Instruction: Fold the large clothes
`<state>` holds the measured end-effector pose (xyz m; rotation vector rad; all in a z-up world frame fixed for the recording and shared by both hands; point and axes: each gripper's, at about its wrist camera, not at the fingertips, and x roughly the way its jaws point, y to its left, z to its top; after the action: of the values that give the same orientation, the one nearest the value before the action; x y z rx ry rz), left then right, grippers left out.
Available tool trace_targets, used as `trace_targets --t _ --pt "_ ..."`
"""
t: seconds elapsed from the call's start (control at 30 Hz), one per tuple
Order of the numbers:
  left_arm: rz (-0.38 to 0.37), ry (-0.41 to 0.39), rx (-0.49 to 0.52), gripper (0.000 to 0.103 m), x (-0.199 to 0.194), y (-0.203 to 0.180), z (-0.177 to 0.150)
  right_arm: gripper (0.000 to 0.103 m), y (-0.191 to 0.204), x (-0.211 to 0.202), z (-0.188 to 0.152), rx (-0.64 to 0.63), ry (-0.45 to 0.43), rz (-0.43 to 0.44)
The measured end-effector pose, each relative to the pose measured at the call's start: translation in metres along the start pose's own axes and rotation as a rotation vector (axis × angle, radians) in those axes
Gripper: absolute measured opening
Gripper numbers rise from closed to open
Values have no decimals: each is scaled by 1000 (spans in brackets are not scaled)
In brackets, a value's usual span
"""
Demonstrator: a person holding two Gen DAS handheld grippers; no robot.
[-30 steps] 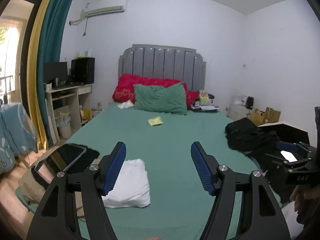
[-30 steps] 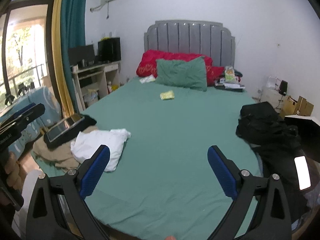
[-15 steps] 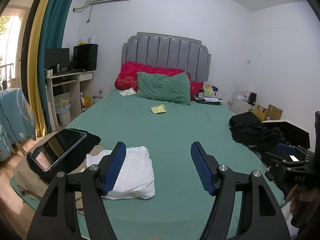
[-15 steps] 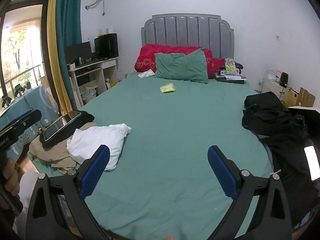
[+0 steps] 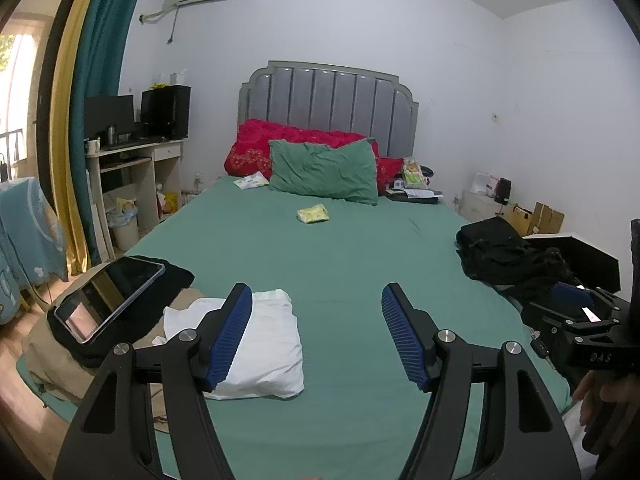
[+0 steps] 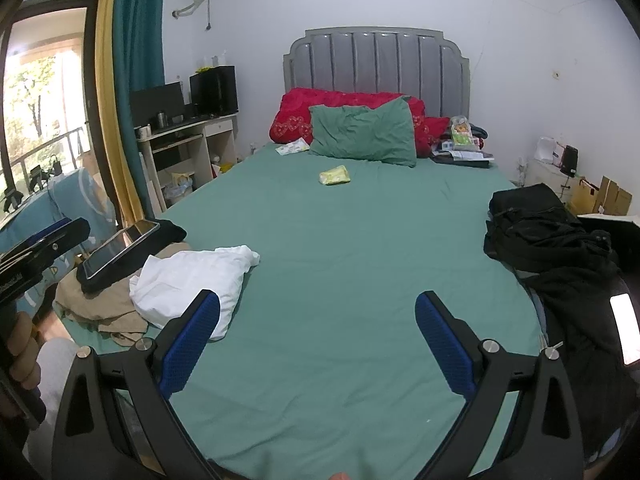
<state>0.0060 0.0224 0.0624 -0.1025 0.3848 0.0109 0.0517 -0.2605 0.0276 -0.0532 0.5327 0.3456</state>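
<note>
Both tools hover over the near end of the bed (image 6: pixel 340 240), nothing in either. My left gripper (image 5: pixel 316 332) has its blue pads spread wide and empty; my right gripper (image 6: pixel 318 340) likewise stands wide apart, only green sheet showing between the jaws. Candidate garments: 1 heap of black clothes (image 6: pixel 548 236) on the right edge of the bed, unfolded and tangled, which I judge to be the next large item; 1 white folded garment (image 5: pixel 264 344) at the near left, beside a tan garment (image 6: pixel 100 300) with a tablet (image 5: pixel 108 300) resting on dark cloth over it. Handling estimate for the black heap: soft, limp, no stiffness, moderately heavy for cloth if it is a jacket or trousers; it will sag and drag when lifted by 1 point. Straps or zips seem present but are too dark to confirm. Not fragile, not slippery against ribbed pads. Plan: pinch a seam or hem edge, 1 tool per corner (shoulders or waistband), so it hangs flat, then lay it on the clear middle of the sheet. Avoid grabbing a bunched centre: several layers would come up together.
</note>
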Motion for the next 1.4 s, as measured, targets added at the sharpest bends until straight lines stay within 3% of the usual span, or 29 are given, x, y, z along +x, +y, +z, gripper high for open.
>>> trace_targets --t 1.4 --pt "-23 -14 27 71 1 -3 8 97 -5 -5 2 1 -13 2"
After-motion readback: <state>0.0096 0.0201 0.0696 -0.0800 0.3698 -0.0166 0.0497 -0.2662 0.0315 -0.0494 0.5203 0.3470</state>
